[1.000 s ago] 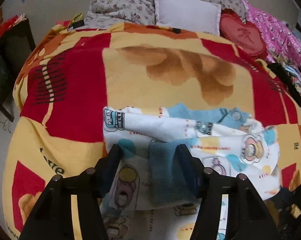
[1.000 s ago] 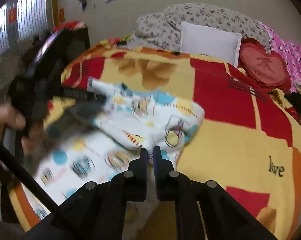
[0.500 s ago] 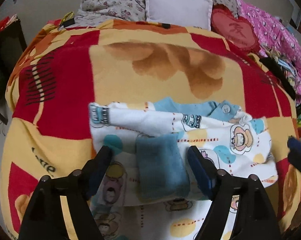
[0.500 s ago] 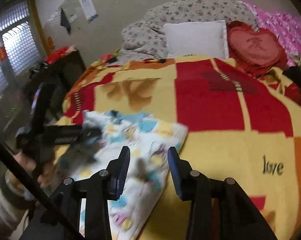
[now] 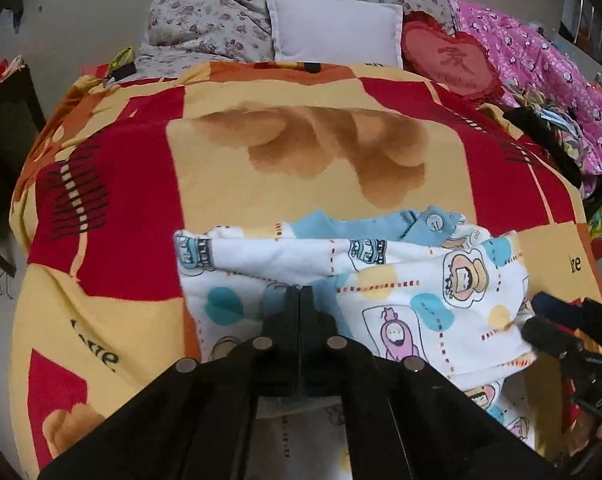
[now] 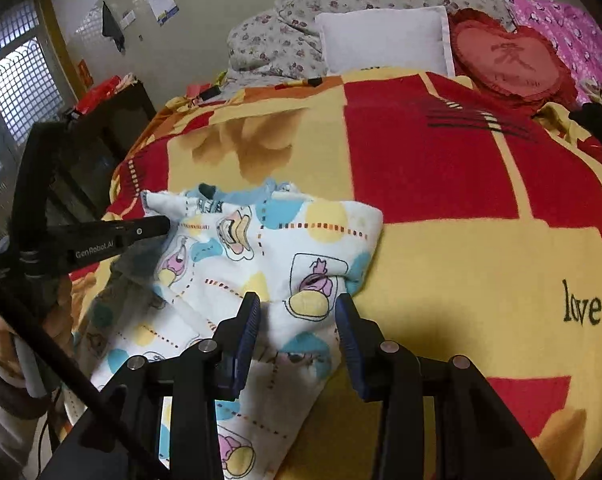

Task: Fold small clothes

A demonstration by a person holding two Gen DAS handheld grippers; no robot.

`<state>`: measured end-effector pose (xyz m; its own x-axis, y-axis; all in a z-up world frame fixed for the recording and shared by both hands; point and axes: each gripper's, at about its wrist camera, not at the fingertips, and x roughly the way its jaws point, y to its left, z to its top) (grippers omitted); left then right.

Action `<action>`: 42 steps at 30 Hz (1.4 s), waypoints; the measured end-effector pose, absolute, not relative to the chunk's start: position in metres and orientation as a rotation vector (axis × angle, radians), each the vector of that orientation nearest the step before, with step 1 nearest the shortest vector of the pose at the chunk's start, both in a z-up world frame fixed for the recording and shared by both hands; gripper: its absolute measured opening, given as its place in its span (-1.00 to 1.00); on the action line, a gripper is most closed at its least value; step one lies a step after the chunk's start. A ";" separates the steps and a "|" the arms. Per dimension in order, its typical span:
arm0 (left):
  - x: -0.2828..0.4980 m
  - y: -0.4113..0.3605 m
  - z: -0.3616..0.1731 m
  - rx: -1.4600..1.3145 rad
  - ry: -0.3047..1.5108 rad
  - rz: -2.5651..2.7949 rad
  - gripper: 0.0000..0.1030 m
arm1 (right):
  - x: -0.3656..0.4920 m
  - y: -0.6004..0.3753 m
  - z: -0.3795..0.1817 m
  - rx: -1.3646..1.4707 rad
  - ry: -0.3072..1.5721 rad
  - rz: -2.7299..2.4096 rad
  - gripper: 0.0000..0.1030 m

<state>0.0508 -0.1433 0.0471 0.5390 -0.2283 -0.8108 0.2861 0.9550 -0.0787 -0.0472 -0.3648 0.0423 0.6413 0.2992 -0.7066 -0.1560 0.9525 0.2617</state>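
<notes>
1. Left wrist view: the left gripper has its jaws pressed together, with no gap showing between them; they sit on the near-left part of the baby garment, over a blue fabric patch, and whether cloth is caught between them cannot be told.
2. The garment is white with cartoon prints and blue and yellow dots, folded over on itself, lying on the near half of the blanket, which is red and yellow and covers the bed. A blue collar with a snap button shows at its far edge.
3. The right gripper enters at the right edge, its tips at the garment's right side.
4. Behind the blanket lie a white pillow, a red heart cushion and a floral quilt.
5. Right wrist view: the right gripper has its jaws spread wide, 1 finger on each side of the garment's near-right fold, just above the cloth.
6. The left gripper comes in from the left, its tip touching the garment's far-left corner; a hand holds its handle.
7. The word "love" is printed on the blanket to the right, well apart from the garment.
</notes>
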 end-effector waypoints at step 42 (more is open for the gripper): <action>0.042 -0.103 0.084 -0.038 0.877 -0.391 -0.89 | -0.035 -0.367 0.063 0.167 0.777 0.236 0.02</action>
